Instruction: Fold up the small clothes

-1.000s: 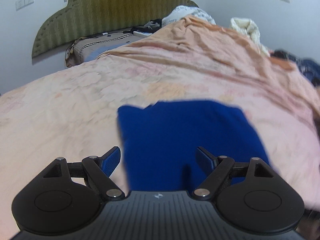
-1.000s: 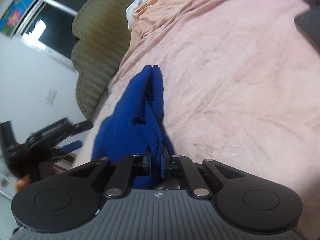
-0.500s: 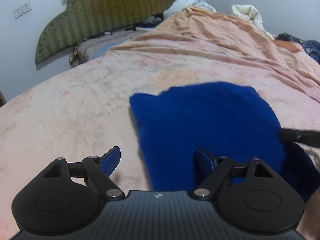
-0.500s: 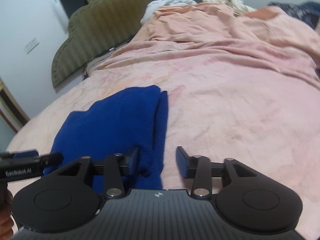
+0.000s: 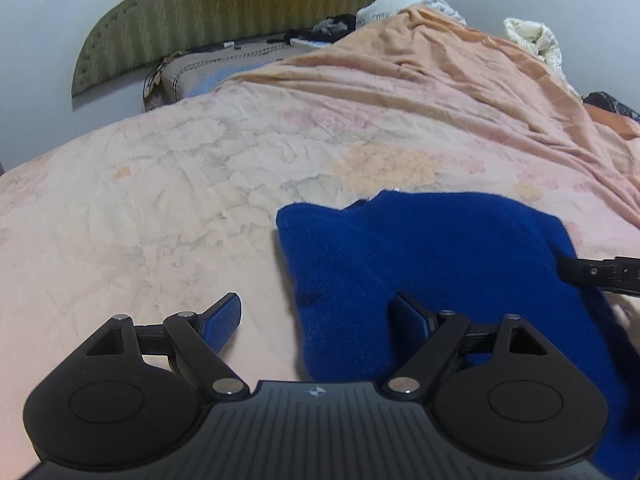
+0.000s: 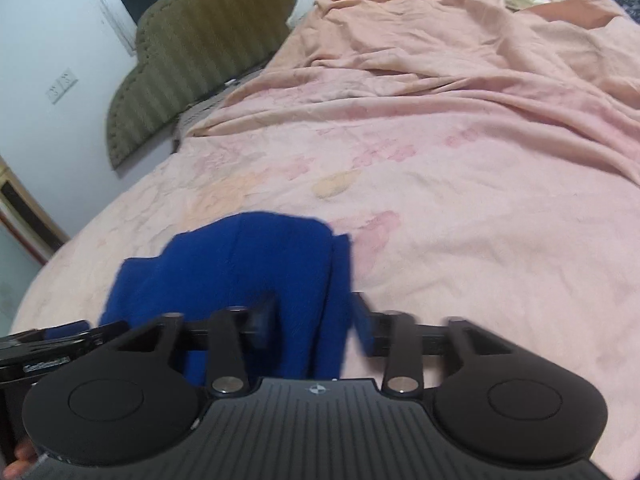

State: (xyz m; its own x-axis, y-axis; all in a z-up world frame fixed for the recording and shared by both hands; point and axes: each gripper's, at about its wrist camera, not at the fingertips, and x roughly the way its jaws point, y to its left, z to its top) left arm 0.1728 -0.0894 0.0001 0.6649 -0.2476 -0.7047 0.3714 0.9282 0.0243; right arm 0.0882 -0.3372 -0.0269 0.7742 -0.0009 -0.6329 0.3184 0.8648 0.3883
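Note:
A folded blue knit garment [image 5: 420, 248] lies flat on the pink floral bedspread [image 5: 200, 200]. My left gripper [image 5: 316, 304] hovers open and wide over the garment's near left edge, its right finger above the cloth and its left finger above bare bedspread. In the right wrist view the garment [image 6: 248, 256] lies just ahead. My right gripper [image 6: 314, 318] straddles the garment's right edge. Its jaws are closing, the cloth edge is between them, and a gap still shows at the right pad. The right gripper's fingertip [image 5: 592, 274] reaches in over the garment's right side.
A green padded headboard [image 5: 240, 12] stands at the far end of the bed. A bunched orange sheet [image 5: 460, 72] and white bedding [image 5: 536, 40] lie at the far right. Dark clothes [image 5: 612, 104] sit at the right edge. The left gripper's body [image 6: 44, 344] shows at lower left.
The right gripper let go of the bunched blue cloth, rolled level and pulled back; the garment now lies flat. The left gripper shifted left, so the garment sits further right in its view.

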